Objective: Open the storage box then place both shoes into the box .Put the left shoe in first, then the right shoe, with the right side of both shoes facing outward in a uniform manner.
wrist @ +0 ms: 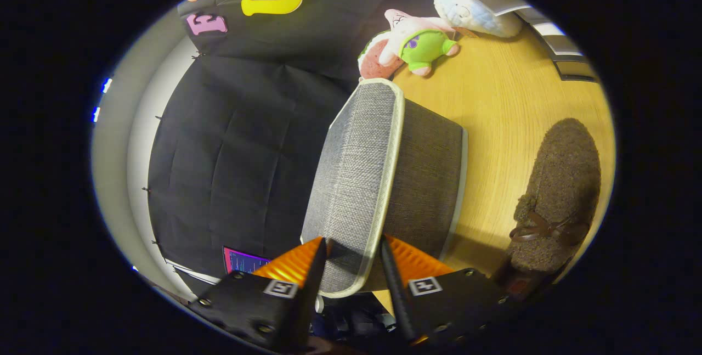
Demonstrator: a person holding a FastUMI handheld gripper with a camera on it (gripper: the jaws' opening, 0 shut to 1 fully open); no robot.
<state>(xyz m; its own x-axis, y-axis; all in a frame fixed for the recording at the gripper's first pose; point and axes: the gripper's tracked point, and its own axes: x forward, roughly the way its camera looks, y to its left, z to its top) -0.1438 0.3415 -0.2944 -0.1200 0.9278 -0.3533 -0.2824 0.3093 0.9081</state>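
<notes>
A wooden table (pixel 510 102) fills the right half of the frame, running from the upper right down toward the lower middle. At the centre stands the grey fabric storage box (pixel 428 179), its lid (pixel 354 179) swung up on edge so that the pale-trimmed panel faces the camera and runs from the middle of the frame down to the bottom centre. The gripper (pixel 354 251) sits at the bottom centre with its two fingers parted, one on each side of the lid's lower corner; both appear to touch the lid's edge, yet whether they truly press on it cannot be told. At the right of the frame, beside the box and apart from it, a brown fuzzy shoe (pixel 559 196) with a dark bow lies on the table. In the upper middle, beyond the box, a pink plush toy in green shorts (pixel 414 42) lies on the table, and just to its right, in the upper right, rests a white plush toy (pixel 474 12).
</notes>
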